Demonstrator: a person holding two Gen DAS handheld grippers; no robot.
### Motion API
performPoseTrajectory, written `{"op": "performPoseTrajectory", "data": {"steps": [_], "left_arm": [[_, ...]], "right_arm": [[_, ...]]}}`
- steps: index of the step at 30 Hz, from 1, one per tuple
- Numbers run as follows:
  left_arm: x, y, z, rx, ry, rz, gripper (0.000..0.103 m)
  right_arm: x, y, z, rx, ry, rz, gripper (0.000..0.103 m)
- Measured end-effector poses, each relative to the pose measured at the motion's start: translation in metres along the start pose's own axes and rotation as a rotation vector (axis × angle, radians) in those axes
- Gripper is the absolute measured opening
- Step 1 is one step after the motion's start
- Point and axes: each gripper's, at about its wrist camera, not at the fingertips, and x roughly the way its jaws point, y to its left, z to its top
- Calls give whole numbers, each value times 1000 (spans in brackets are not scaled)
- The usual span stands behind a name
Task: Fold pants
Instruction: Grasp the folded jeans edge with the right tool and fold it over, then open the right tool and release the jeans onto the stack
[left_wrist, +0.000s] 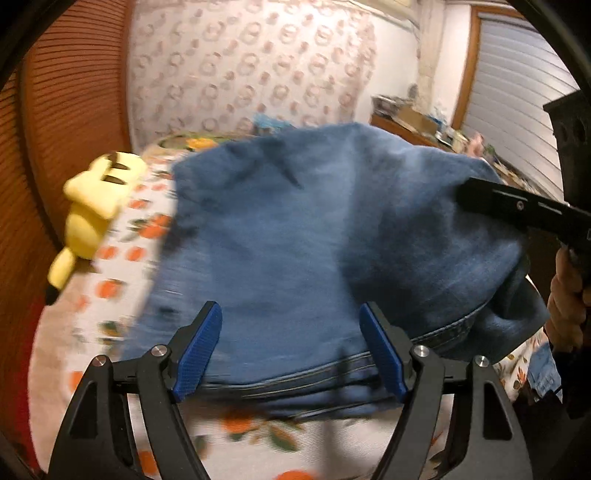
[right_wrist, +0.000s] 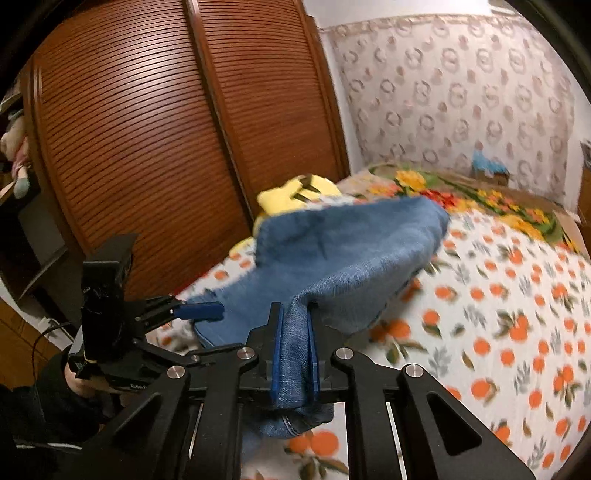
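Two claws: right claw clamped on a bunched denim edge of the pants; left claw apart, probably around the waistband. Denim is heavy, floppy, grippy; grab seams over the bed.

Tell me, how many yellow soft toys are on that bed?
1. A yellow plush toy lies at the bed's edge beside the wooden wardrobe, partly behind the blue jeans. The raised denim could be hiding others.
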Motion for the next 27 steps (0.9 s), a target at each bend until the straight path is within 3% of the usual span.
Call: {"op": "performPoseTrajectory", "data": {"steps": [10, 19, 23, 25, 27], "left_arm": [[-47, 67, 0, -84, -75, 122, 78], [-63, 106, -7, -150, -105, 197, 78], [-62, 114, -9, -161, -100, 209, 78], [-62, 114, -10, -163, -101, 207, 78], [-61, 114, -9, -164, -104, 203, 78]], "right_arm": [[67, 41, 32, -102, 22, 141, 10], [153, 59, 30, -142, 171, 253, 10], [173, 53, 23, -132, 210, 246, 10], [170, 48, 27, -110, 200, 257, 17], [163, 44, 34, -109, 188, 242, 35]]}}
